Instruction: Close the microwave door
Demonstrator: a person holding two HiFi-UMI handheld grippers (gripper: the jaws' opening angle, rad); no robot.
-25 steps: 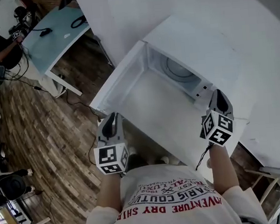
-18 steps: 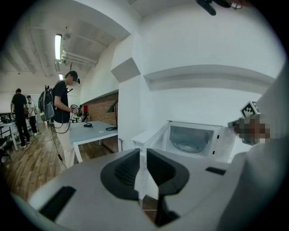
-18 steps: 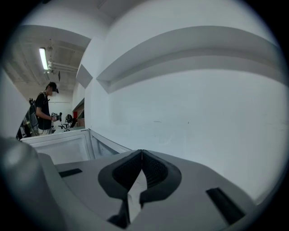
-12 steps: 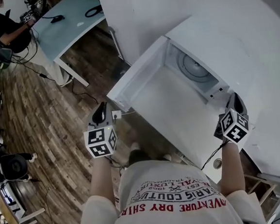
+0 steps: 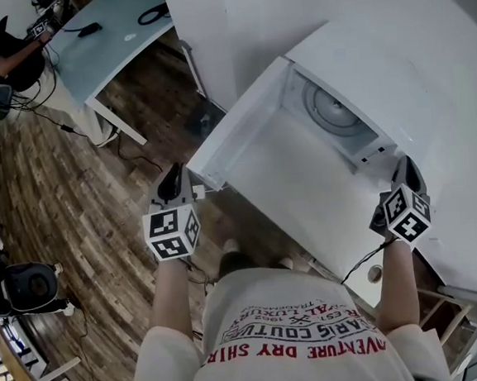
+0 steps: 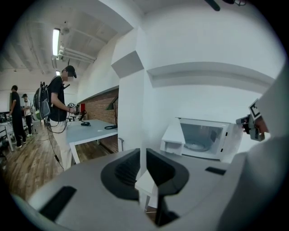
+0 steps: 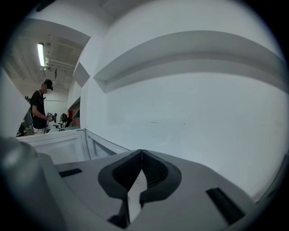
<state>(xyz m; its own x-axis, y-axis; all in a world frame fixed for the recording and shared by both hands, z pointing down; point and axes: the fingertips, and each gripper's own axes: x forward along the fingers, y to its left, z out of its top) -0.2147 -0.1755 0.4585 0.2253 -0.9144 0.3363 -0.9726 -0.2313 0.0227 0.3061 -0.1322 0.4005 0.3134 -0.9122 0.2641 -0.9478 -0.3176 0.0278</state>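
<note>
**Item:** white box-shaped microwave oven [image 5: 364, 62], standing on a white bench [image 5: 306, 208] against a white wall. Its white hinged door [image 5: 236, 115] stands swung wide, off to the front-right of the left claw [image 5: 173, 176]. The cavity and round glass turntable [image 5: 335, 111] are exposed.

**Left claw** [image 6: 142, 155]: all but clenched, only a sliver between the jaws, holding nothing. It is near the door's free edge but apart from it.

**Right claw** [image 5: 404, 167]: clenched, tips meeting, empty. It points at bare wall, with the oven's latch side just to its left.

**Step in hand (judged):** approach; door not yet touched, closing not begun.

**Next move calls for:** the left claw to go round to the door's outer face near the free edge. It then pushes rightward in an arc about the far hinge until the door meets the latch side.

**Edges and room:**
- Brown plank floor [image 5: 83, 216] lies open left of and behind the left claw.
- A white wall column [image 5: 208, 30] stands ahead of it.
- The right claw sits close to where the door lands and is best kept outside that arc.
- The pale-blue table [image 5: 117, 38] is well apart.
</note>
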